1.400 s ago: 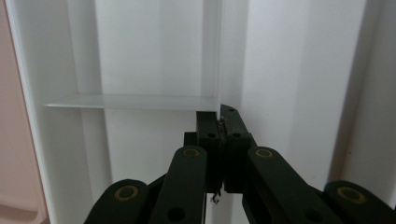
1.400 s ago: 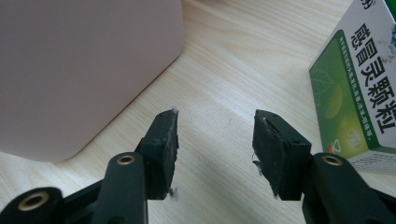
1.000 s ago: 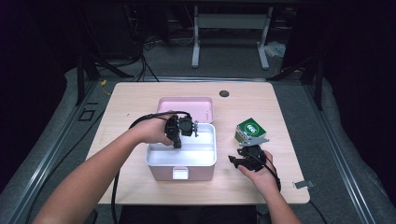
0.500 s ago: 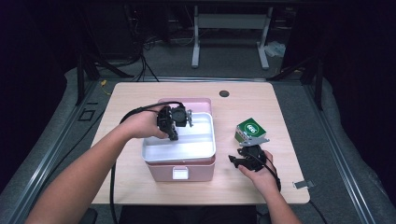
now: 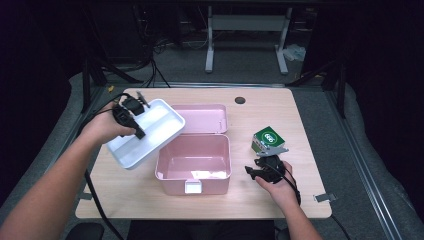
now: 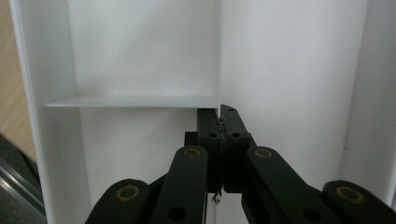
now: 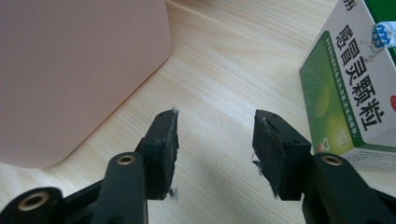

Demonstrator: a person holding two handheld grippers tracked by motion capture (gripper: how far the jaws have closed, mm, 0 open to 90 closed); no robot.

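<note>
Left tongs (image 5: pixel 131 114) clamped on white tray (image 5: pixel 150 135) divider, raised, tilted | right tongs (image 7: pixel 215 154) parted, empty, on table (image 5: pixel 300 110)

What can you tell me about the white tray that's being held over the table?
The white tray looks like smooth plastic, rectangular, with thin inner walls splitting it into compartments, all empty. It hangs tilted above the table's left side, beside the open pink box. The left gripper is shut on one of its thin dividers; nothing else touches it.
</note>
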